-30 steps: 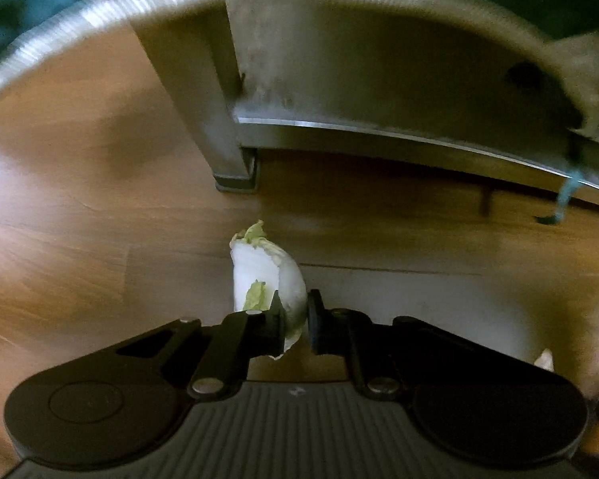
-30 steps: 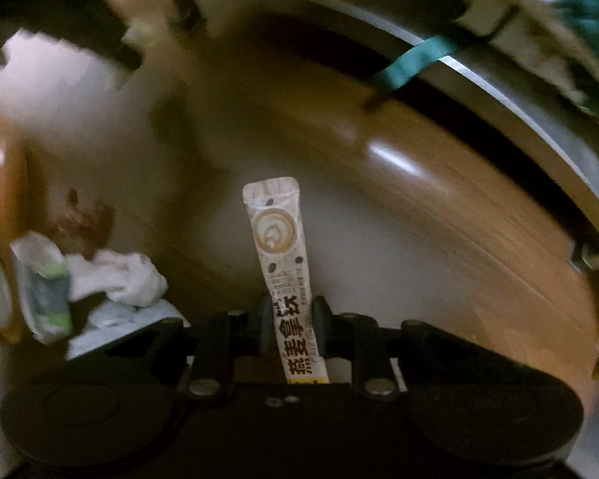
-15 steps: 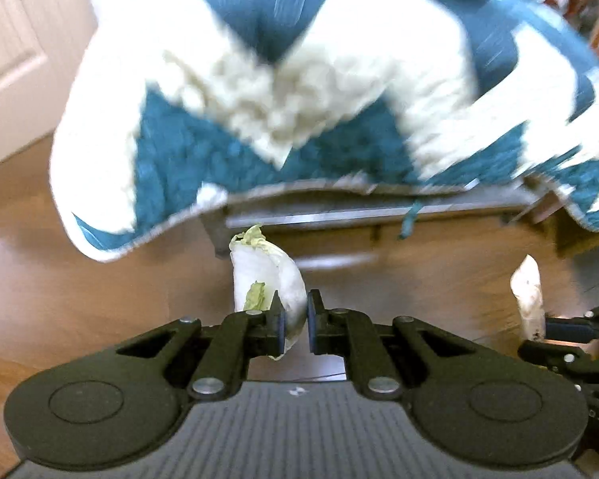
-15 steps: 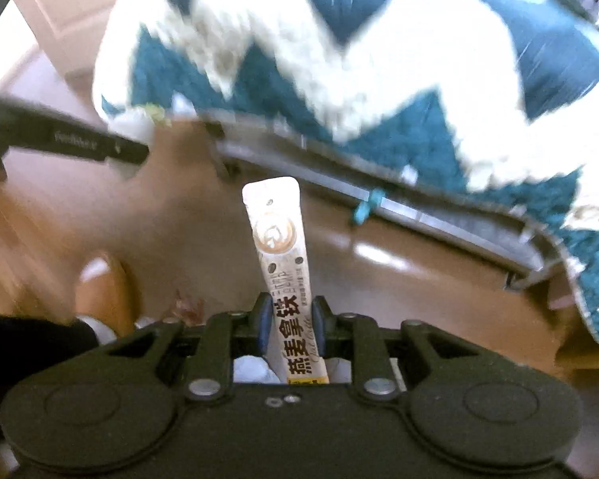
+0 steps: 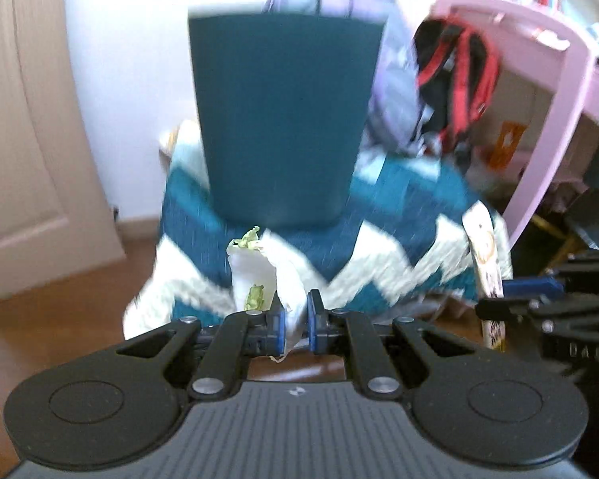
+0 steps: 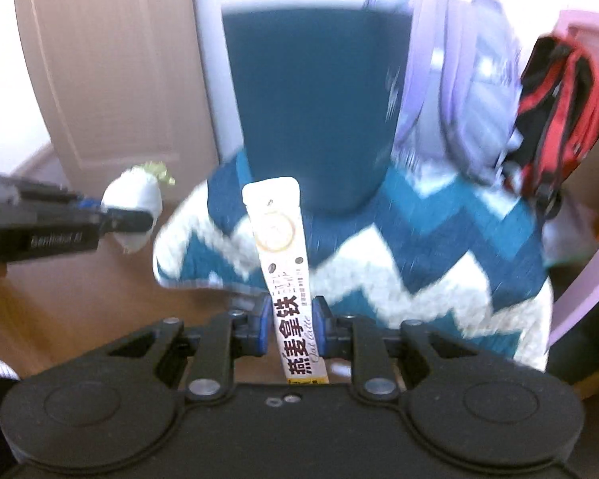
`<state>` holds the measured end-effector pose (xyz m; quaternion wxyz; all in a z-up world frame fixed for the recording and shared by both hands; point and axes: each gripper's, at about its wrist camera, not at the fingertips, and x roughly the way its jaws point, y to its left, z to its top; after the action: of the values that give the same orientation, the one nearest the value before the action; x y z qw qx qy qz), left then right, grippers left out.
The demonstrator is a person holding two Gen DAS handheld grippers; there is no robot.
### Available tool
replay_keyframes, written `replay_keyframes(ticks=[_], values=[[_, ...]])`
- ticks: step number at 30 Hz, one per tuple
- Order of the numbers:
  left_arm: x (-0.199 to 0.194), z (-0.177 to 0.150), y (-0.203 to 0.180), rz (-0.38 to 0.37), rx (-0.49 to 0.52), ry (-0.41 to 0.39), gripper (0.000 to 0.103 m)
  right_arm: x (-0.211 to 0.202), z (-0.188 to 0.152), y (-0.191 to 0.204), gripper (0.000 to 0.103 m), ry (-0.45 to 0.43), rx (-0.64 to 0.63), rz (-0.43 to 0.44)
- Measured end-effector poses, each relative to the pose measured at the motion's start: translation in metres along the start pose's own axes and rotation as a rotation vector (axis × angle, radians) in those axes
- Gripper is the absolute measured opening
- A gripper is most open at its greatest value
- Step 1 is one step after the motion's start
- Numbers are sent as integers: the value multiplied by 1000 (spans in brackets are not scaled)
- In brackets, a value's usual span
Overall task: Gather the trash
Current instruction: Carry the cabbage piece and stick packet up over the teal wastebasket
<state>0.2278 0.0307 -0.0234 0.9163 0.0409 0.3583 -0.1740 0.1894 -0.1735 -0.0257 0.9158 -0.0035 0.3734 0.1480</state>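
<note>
- Clamping low centre of its own view, the left gripper (image 5: 296, 324) pinches a cabbage scrap (image 5: 259, 279): light, limp, tear-prone, best held by its thick white base.
- The right gripper (image 6: 290, 327) is closed on a latte sachet (image 6: 285, 263) at centre frame: thin, slick, bendy, gripped low.
- Sachet print reads "燕麦拿铁" and "Oat latte"; the left gripper's side says roughly "GenRobot AI", blurred.
- Behind, a teal chair (image 6: 311, 107) with a zigzag blanket (image 6: 399, 263).

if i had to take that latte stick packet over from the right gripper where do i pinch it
Pinch the free upper half of the latte stick packet, coming from above, fingers on its two flat faces. It stands upright, and the right gripper already clamps its lower part.
</note>
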Motion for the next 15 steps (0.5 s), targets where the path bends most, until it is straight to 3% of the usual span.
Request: replay_keyframes(ticks=[7, 15], values=[[-61, 46, -21, -6, 56, -168, 10, -57, 59, -5, 20, -175, 3, -21], [-104, 125, -28, -35, 81, -337, 10, -103, 147, -20, 20, -371, 22, -28]])
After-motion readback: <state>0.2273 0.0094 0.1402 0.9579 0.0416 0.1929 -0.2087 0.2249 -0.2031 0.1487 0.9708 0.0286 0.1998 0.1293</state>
